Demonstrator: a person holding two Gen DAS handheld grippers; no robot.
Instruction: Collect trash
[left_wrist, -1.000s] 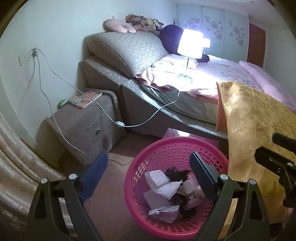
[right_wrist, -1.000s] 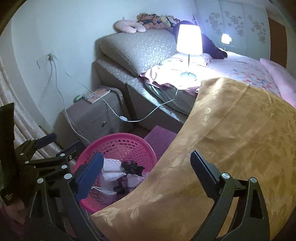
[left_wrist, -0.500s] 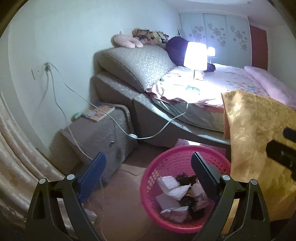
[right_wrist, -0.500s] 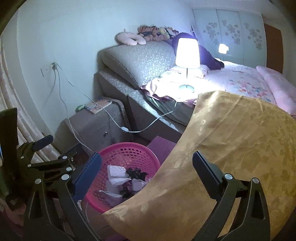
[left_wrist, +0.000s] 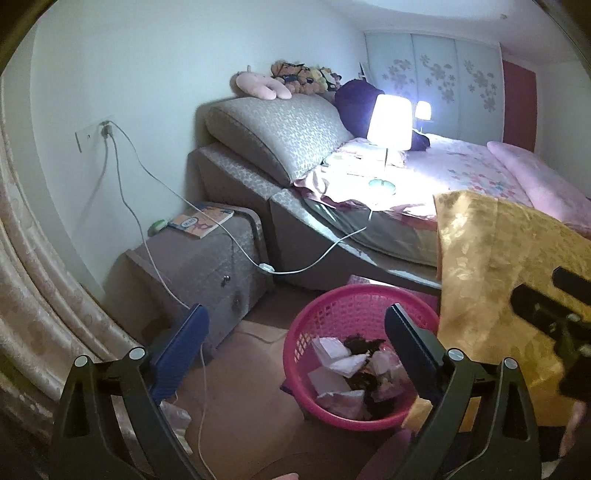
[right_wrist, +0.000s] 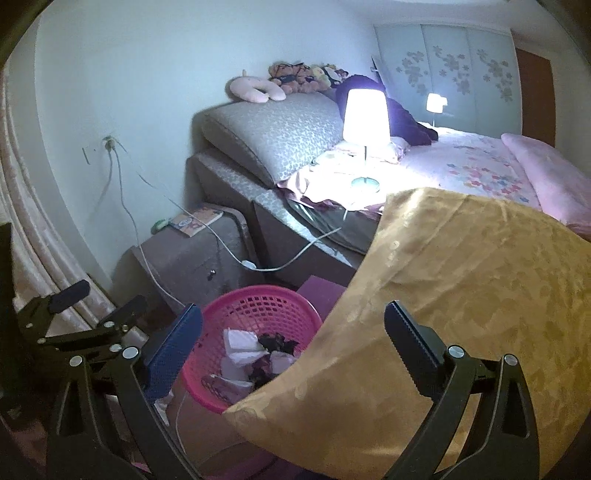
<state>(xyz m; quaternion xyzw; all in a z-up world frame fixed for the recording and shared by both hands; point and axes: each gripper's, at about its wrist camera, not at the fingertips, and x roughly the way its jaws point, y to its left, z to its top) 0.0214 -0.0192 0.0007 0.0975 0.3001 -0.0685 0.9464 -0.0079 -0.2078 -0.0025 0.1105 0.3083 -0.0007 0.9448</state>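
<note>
Left gripper (left_wrist: 295, 347): jaws wide and opening, nothing between them, touching nothing. It hangs above the floor (left_wrist: 243, 398), pointed down at an angle. The pink basket (left_wrist: 332, 306) sits on the floor below and ahead of it, under the right jaw; in the left wrist view that jaw overlaps the basket's right rim but is not in contact. Trash (left_wrist: 343, 365) lies inside the basket: crumpled white paper, dark scraps, some pinkish wrappers. It is below the jaws, well apart from them.

Right gripper (right_wrist: 291, 332): jaws spread wide, empty, touching nothing. It hangs over the gold cloth (right_wrist: 461, 295), which covers the right of both views and hides the basket's right side in the right wrist view. Basket and trash there sit just ahead of the left jaw, lower down.

The left gripper also shows at the left edge of the right wrist view, the right gripper at the right edge of the left wrist view; the two are side by side, apart.

Behind the basket: a bed (left_wrist: 461, 173) with a lit lamp (left_wrist: 389, 125) on it, a grey cushion (left_wrist: 280, 133), plush toys on top. A nightstand (left_wrist: 207, 266) stands left of the bed with a book (left_wrist: 201, 221) on it. White cables (left_wrist: 129, 206) run from a wall socket across the nightstand to the bed and down to the floor. A curtain (left_wrist: 33, 295) hangs at far left.
</note>
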